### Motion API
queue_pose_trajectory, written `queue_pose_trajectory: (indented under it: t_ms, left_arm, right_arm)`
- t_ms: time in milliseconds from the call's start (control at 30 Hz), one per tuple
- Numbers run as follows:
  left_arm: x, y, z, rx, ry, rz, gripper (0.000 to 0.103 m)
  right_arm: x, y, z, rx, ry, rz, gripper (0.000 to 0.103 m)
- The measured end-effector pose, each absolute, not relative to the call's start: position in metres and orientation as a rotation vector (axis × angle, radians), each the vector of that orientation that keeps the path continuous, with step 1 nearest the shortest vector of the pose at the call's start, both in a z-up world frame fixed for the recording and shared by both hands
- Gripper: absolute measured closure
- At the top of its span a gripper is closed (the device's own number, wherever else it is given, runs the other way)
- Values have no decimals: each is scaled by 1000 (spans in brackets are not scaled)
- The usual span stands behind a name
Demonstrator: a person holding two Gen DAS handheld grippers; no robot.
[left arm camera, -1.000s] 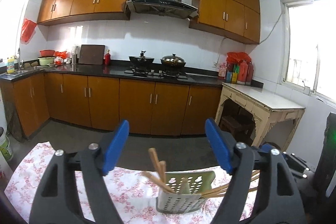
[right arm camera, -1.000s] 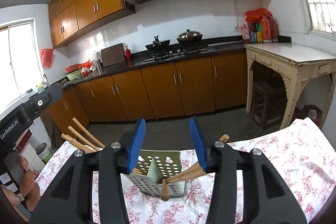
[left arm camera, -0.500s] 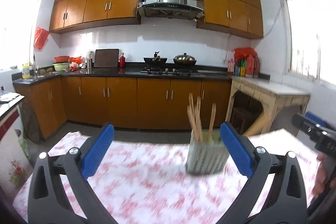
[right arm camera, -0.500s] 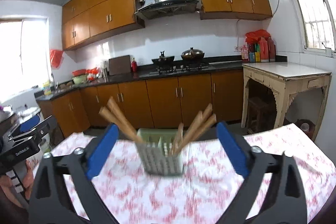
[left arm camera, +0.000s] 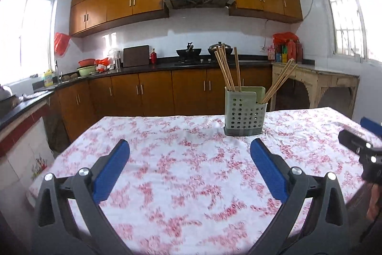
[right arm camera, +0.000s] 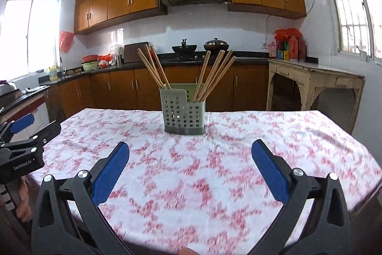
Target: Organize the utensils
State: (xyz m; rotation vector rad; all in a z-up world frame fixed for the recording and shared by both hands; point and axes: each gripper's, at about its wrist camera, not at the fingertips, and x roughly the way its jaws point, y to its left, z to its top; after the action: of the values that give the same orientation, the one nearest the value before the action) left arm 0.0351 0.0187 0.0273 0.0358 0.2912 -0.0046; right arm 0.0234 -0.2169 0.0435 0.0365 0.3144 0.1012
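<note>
A pale green perforated utensil holder (left arm camera: 244,111) (right arm camera: 183,109) stands upright on the floral tablecloth (left arm camera: 191,171) (right arm camera: 226,159) near the table's far edge. Several wooden chopsticks (left arm camera: 225,68) (right arm camera: 214,74) stand in its two compartments, leaning left and right. My left gripper (left arm camera: 189,167) is open and empty, well back from the holder, over the cloth. My right gripper (right arm camera: 190,165) is open and empty too, also back from the holder. The right gripper shows at the right edge of the left wrist view (left arm camera: 363,147); the left gripper shows at the left edge of the right wrist view (right arm camera: 23,154).
Behind the table runs a dark kitchen counter (left arm camera: 167,63) with brown cabinets, a stove with a wok and a pot (right arm camera: 216,44). A worn white side table (right arm camera: 315,78) with bottles stands at the right wall. The table's left edge (left arm camera: 59,159) drops to the floor.
Both grippers have pulled back and away from the holder, open and empty. The holder, earlier tilted and close between the fingers, now stands upright on the cloth farther off.
</note>
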Motion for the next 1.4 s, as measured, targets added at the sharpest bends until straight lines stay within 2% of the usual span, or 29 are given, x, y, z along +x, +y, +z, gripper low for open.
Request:
queue_pose_trajectory:
  t_ms: [367,1400]
  left_arm:
    - [6,13,5,9,322,-28,4]
    - [-2,11,0,-21,328,-14,4]
  right_arm:
    - [-16,-220,24,64,300,105,2]
    - [-24,-216,13,59,318,92,2]
